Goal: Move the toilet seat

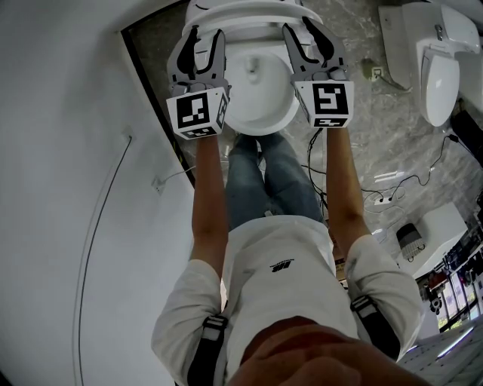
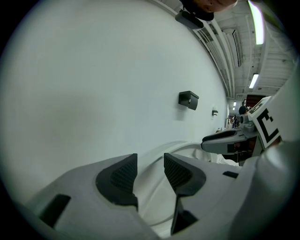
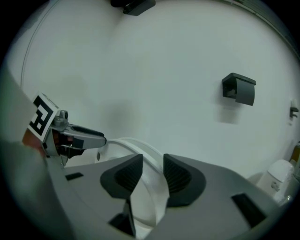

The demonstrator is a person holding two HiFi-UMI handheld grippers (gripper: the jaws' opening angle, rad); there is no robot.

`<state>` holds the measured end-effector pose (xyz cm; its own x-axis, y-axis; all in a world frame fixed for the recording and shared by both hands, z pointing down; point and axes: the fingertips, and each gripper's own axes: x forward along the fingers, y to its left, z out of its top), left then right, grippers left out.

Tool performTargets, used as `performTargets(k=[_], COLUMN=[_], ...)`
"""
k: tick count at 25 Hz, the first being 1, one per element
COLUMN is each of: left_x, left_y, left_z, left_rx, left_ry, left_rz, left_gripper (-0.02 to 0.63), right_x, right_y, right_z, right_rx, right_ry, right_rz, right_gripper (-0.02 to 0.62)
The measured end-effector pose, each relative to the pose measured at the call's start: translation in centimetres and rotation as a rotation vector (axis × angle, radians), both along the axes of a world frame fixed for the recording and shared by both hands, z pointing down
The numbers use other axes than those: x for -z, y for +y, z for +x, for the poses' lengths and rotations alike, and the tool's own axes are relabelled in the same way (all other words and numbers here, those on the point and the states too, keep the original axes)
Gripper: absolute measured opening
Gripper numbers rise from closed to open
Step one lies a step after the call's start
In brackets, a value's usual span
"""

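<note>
The white toilet seat (image 1: 243, 10) is lifted off the bowl (image 1: 260, 94) and stands tilted up toward the wall. My left gripper (image 1: 205, 34) holds its left side and my right gripper (image 1: 308, 30) its right side. In the left gripper view the seat's rim (image 2: 187, 147) runs between the dark pads of the left gripper (image 2: 150, 171), which are shut on it. In the right gripper view the seat's rim (image 3: 136, 145) passes between the pads of the right gripper (image 3: 152, 171), shut on it as well. Each gripper view shows the other gripper across the seat.
A white wall (image 1: 68, 188) stands close on the left. More toilets (image 1: 439, 71) and cables (image 1: 392, 188) lie on the marble floor at the right. A black box (image 3: 239, 88) hangs on the wall behind the toilet. The person's legs (image 1: 272, 177) stand right before the bowl.
</note>
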<state>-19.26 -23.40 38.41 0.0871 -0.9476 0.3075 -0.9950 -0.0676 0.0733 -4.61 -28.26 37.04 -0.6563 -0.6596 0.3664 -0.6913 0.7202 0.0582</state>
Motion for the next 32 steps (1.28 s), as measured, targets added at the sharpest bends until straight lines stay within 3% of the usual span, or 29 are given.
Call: performTargets(k=[7,15,22,32], left_x=[1.4,3.3,4.6,2.8], left_y=[0.2,1.3,2.1,5.0], left_z=[0.9,1.0,2.5,4.9], left_rx=[-0.058,-0.077,-0.118,-0.186], left_ry=[-0.019,-0.042,-0.006,0.007], left_rz=[0.015,0.058,0.076,0.034], left_gripper=[0.193,0.084,0.052,0.044], right_x=[2.3,5.1,5.3,3.0], right_y=[0.5,2.0,4.1,7.5], right_z=[-1.0,-1.7,-1.1,-0.4], right_rx=[0.046,0.046,0.037,0.044], right_ry=[-0.028,-0.112,-0.139,-0.075], right_rz=[0.054,0.102,0.078,0.029], right_gripper=[0.152,0.067,0.041,0.037])
